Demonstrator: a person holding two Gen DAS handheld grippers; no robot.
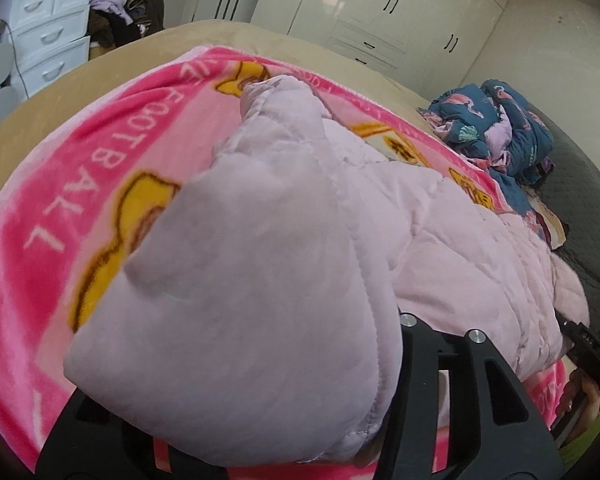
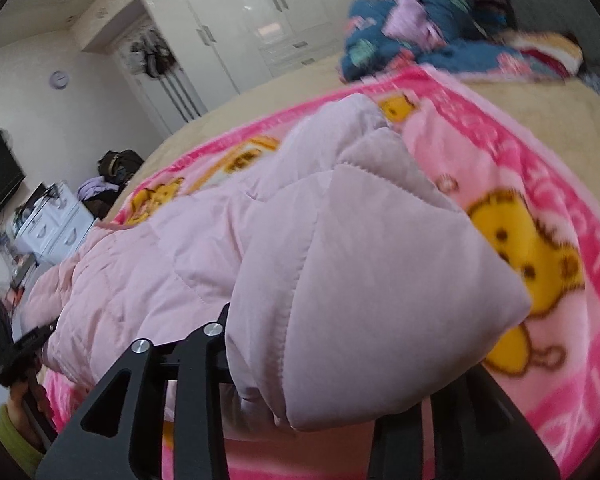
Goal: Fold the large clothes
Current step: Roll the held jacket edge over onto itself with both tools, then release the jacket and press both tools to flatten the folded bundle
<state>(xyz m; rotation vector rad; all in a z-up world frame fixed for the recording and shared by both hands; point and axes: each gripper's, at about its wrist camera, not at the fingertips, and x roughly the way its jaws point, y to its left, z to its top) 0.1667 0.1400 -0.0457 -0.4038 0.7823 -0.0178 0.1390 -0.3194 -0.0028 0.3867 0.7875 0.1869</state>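
A pale pink quilted jacket (image 1: 440,240) lies on a bright pink cartoon blanket (image 1: 60,220) spread over the bed. My left gripper (image 1: 300,432) is shut on one end of the jacket, and the cloth bulges over the fingers and hides the tips. In the right wrist view the same jacket (image 2: 160,260) stretches to the left, and my right gripper (image 2: 312,412) is shut on its other end, lifted a little over the blanket (image 2: 560,184). The other gripper shows at the far edge of each view (image 1: 588,360) (image 2: 16,356).
A heap of blue patterned clothes (image 1: 496,128) lies at the far side of the bed (image 2: 420,28). White wardrobes (image 1: 380,12) line the wall. A white drawer unit (image 1: 48,36) and dark bags (image 1: 140,8) stand beside the bed.
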